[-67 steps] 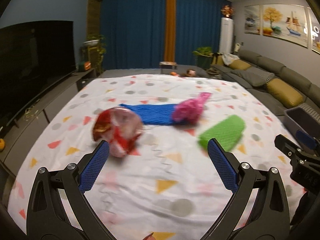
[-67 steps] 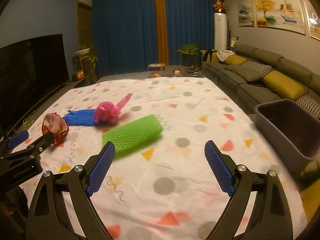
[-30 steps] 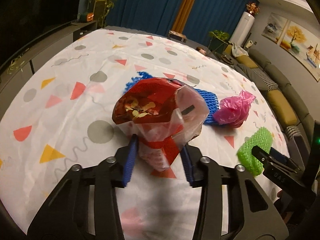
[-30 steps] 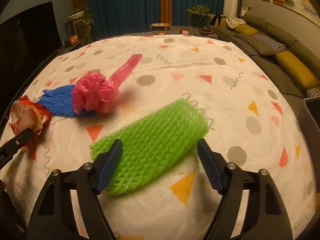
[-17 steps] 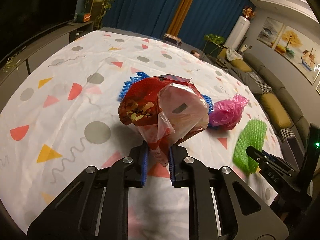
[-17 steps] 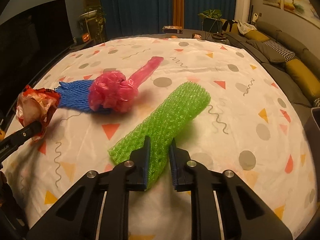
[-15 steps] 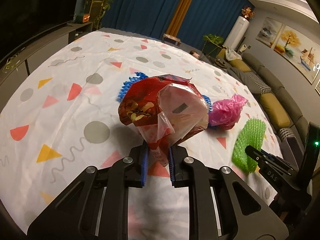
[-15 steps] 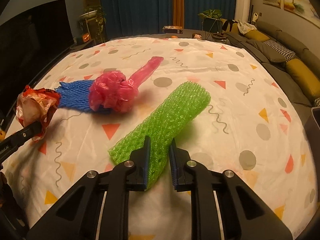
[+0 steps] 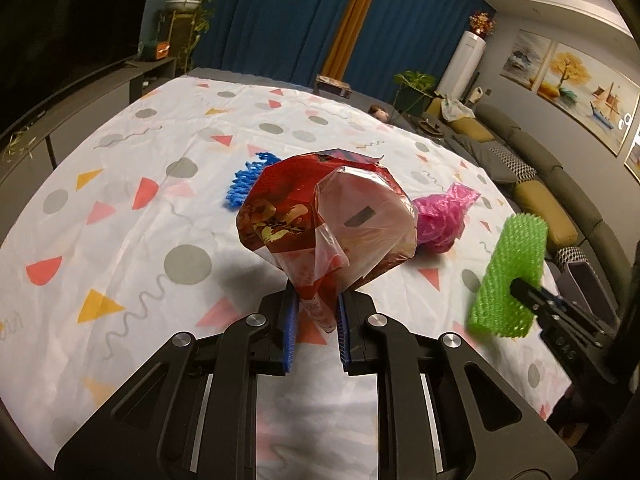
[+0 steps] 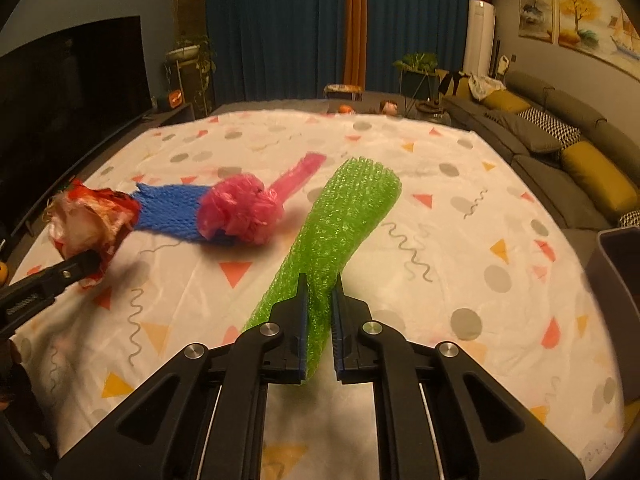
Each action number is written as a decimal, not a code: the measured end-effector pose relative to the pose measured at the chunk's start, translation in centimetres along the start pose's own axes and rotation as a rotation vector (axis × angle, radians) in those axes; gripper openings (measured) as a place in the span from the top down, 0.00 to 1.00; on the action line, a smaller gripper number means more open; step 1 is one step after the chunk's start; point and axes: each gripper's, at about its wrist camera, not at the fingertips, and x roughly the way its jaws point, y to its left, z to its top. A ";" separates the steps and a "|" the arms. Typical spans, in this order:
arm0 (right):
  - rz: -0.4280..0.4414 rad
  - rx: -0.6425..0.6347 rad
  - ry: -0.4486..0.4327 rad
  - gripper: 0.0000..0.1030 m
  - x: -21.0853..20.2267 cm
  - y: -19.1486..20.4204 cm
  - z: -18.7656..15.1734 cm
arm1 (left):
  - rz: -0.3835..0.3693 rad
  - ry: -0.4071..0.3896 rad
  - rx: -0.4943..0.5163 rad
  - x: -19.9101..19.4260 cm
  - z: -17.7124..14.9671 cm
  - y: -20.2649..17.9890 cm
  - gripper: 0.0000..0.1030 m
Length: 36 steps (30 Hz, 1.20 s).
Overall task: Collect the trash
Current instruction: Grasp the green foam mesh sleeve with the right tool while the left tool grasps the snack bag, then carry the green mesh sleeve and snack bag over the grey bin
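Note:
My left gripper (image 9: 316,300) is shut on the lower end of a crumpled red and clear snack bag (image 9: 320,216), which stands up above the patterned sheet (image 9: 120,240). My right gripper (image 10: 319,284) pinches a green foam net sleeve (image 10: 340,232) near its lower end, the jaws still closing on it. The sleeve is raised off the sheet and points away from me. A blue foam net (image 10: 172,212) and a pink plastic bag (image 10: 240,208) lie together on the sheet between the two held items.
A grey bin (image 10: 620,280) stands off the sheet's right edge. A sofa with yellow cushions (image 10: 560,140) runs along the right. A dark TV (image 10: 60,80) on a low cabinet is on the left, with plants and blue curtains at the back.
Both grippers went from wide around their items to shut on them. The right one has lifted the green sleeve off the sheet and tilted it up. The red bag stays held upright.

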 end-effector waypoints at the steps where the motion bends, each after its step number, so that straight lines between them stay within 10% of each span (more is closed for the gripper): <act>1: 0.000 0.000 -0.011 0.90 -0.6 -0.1 0.1 | -0.002 -0.001 0.003 0.0 0.0 0.0 0.85; 36: -0.105 0.114 -0.323 0.90 -18.4 -11.2 -3.4 | -0.197 -0.110 0.286 -10.1 -3.6 -18.4 0.85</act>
